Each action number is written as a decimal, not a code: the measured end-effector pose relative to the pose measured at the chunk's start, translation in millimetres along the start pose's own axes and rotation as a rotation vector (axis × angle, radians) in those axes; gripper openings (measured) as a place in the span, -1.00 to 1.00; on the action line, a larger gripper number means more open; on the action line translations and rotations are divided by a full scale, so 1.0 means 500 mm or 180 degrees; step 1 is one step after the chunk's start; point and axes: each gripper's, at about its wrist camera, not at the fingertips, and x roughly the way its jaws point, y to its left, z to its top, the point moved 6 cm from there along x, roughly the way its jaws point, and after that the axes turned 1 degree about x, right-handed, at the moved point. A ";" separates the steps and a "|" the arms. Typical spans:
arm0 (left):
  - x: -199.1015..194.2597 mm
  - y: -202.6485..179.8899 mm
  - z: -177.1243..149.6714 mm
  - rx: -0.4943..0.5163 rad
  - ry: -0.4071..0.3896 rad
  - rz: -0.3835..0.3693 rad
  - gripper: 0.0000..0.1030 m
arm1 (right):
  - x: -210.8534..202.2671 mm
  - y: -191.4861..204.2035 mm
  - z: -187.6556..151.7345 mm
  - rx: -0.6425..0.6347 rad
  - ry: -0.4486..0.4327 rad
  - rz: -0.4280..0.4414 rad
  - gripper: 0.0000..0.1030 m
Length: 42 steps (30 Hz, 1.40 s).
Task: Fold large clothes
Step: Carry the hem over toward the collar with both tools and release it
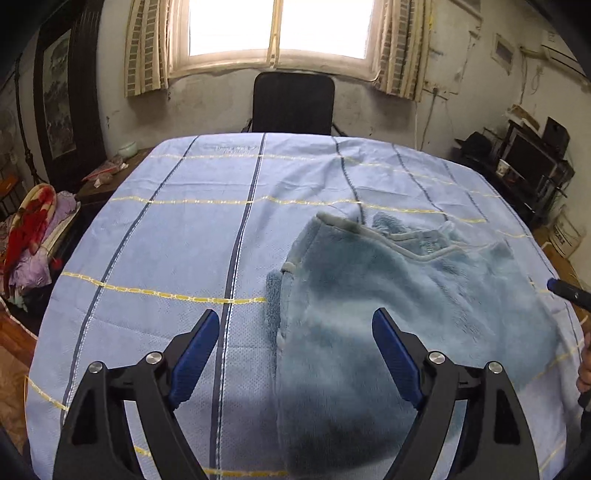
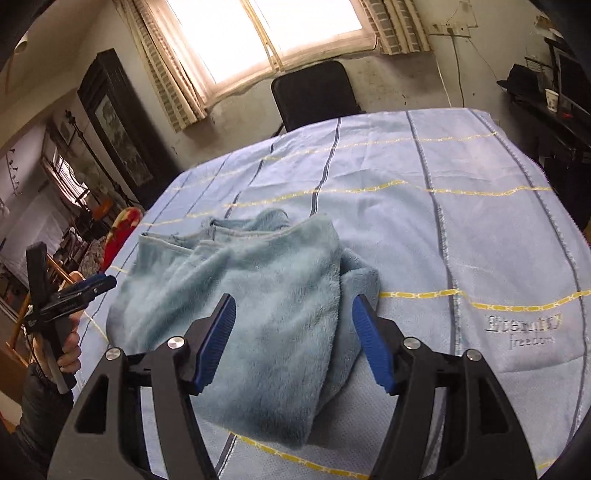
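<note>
Nearest, item one: left gripper, black-framed with blue ribbed pads, jaws spread wide, holding nothing, hovering over the near left edge of the garment. Item two: right gripper, same build, jaws likewise wide apart and empty, poised above the garment's near right part.

Item three: pale blue fleece garment, plush, lying partly folded into a rough rectangle on the near half of the table, layers stacked, a lighter trimmed hem at its far side. Judged light, soft and limp; it will sag and drag when lifted, and the pile should give the ribbed pads good purchase. Best taken at corners or along the trimmed hem, pinching all layers together, lest the upper layer slide off the lower.

Item four: light blue table cover with dark stripes and yellow chain-pattern lines, under the garment. Risk: pads catching this cover with the fleece.

Item five: black chair beyond the table's far edge, below a bright curtained window.

View notes: the left wrist camera shows the garment's left folded edge and the hem clearly. The right wrist camera alone shows a loose flap protruding at the garment's right side, embroidered lettering on the cover, and the left gripper from outside, gripped in the person's hand.
</note>
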 end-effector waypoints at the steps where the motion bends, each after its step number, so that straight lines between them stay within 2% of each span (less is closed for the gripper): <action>1: 0.014 0.000 0.006 -0.0043 0.0017 0.0012 0.65 | 0.016 -0.002 0.004 0.0024 0.0021 -0.0022 0.26; 5: 0.061 -0.004 0.027 -0.0182 0.0044 0.0003 0.64 | 0.089 -0.019 0.036 0.0166 0.0091 -0.0091 0.26; 7: 0.076 -0.017 0.034 -0.0098 0.0003 0.0075 0.61 | 0.119 -0.026 0.044 0.0247 0.0129 -0.0101 0.23; 9: 0.103 -0.028 0.032 0.0038 0.0003 0.0247 0.53 | 0.147 -0.032 0.045 0.0295 0.0158 -0.0160 -0.46; 10: 0.118 -0.028 0.027 0.0055 0.0054 0.0302 0.47 | 0.161 -0.036 0.039 0.0301 0.0203 -0.0251 -0.70; 12: 0.158 -0.016 0.008 0.0025 0.0173 0.0406 0.51 | 0.174 -0.053 0.026 0.0376 0.0199 -0.0323 -0.74; 13: 0.164 -0.007 0.003 -0.0073 0.0144 0.0334 0.55 | 0.175 -0.062 0.023 0.0395 0.0158 -0.0295 -0.78; 16: 0.163 0.014 0.000 -0.0289 0.0186 0.0213 0.58 | 0.172 -0.073 0.025 0.0435 0.0140 -0.0271 -0.78; 18: 0.153 0.019 -0.001 -0.0390 0.0206 0.0171 0.55 | 0.167 -0.071 0.029 0.0456 0.0150 -0.0312 -0.64; 19: 0.140 0.017 0.000 -0.0411 0.0206 0.0141 0.51 | 0.155 -0.069 0.033 0.0450 0.0116 -0.0402 -0.50; 21: 0.103 0.005 0.008 -0.0370 0.0127 0.0117 0.48 | 0.119 -0.057 0.046 0.0433 -0.0052 -0.0537 -0.45; 23: 0.059 -0.030 0.023 -0.0242 -0.0017 0.0057 0.48 | 0.080 -0.016 0.062 0.0299 -0.0210 -0.0439 -0.45; 25: 0.030 -0.082 0.041 -0.0088 -0.0118 -0.0046 0.48 | 0.067 0.039 0.067 0.0118 -0.0247 -0.0358 -0.45; 28: 0.028 -0.164 0.048 0.0106 -0.0130 -0.0200 0.49 | 0.098 0.117 0.054 -0.0152 -0.0111 -0.0230 -0.45; 31: 0.063 -0.214 0.029 0.0283 -0.0069 -0.0110 0.49 | 0.150 0.169 0.022 -0.0449 0.0044 -0.0271 -0.45; 33: 0.123 -0.219 0.002 0.0284 0.0138 -0.0014 0.55 | 0.190 0.176 -0.005 -0.0592 0.0197 -0.0381 -0.46; 34: 0.147 -0.212 -0.009 0.0247 0.0198 0.0005 0.65 | 0.221 0.163 -0.026 -0.0587 0.0384 -0.0433 -0.46; 36: 0.155 -0.214 -0.012 0.0310 0.0061 0.0077 0.70 | 0.229 0.151 -0.031 -0.0625 0.0300 -0.0357 -0.46; 39: 0.161 -0.216 -0.006 0.0289 0.0114 0.0099 0.72 | 0.228 0.149 -0.028 -0.0547 0.0374 -0.0321 -0.46; 42: 0.138 -0.204 -0.006 0.0190 0.0162 -0.0003 0.63 | 0.217 0.151 -0.018 -0.0534 0.0404 -0.0314 -0.47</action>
